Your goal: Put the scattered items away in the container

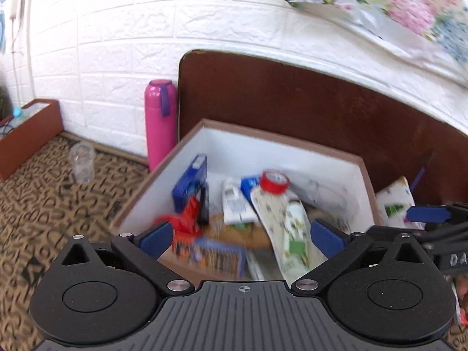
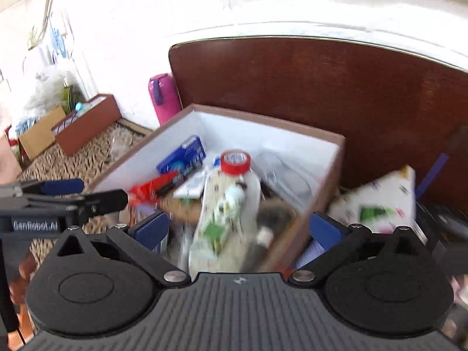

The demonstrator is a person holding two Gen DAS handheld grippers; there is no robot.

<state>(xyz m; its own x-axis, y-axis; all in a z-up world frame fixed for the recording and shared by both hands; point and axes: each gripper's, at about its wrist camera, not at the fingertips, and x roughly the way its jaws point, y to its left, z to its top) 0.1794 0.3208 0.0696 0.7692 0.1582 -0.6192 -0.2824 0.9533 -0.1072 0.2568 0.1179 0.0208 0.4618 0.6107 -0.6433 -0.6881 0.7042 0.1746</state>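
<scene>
Both the left hand-held gripper [image 1: 239, 235] and right hand-held gripper [image 2: 238, 229] stand spread, empty, over the box [image 1: 292, 143] at mid-frame; next, reach right for the patterned packet [image 2: 377, 201], pinching its edge squarely.

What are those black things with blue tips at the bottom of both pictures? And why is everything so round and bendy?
Those are grabbing tools that a person holds, one in each hand. Each tool has a tiny camera looking along its two blue-tipped fingers, and its wide lens bends the picture. One picture comes from the left gripper, the other from the right gripper. Both are wide open and hold nothing. Ahead is a brown box with white insides, full of tidied things: a printed pouch with a red cap, a blue packet and more. A pink bottle stands beside it on the patterned floor.
</scene>
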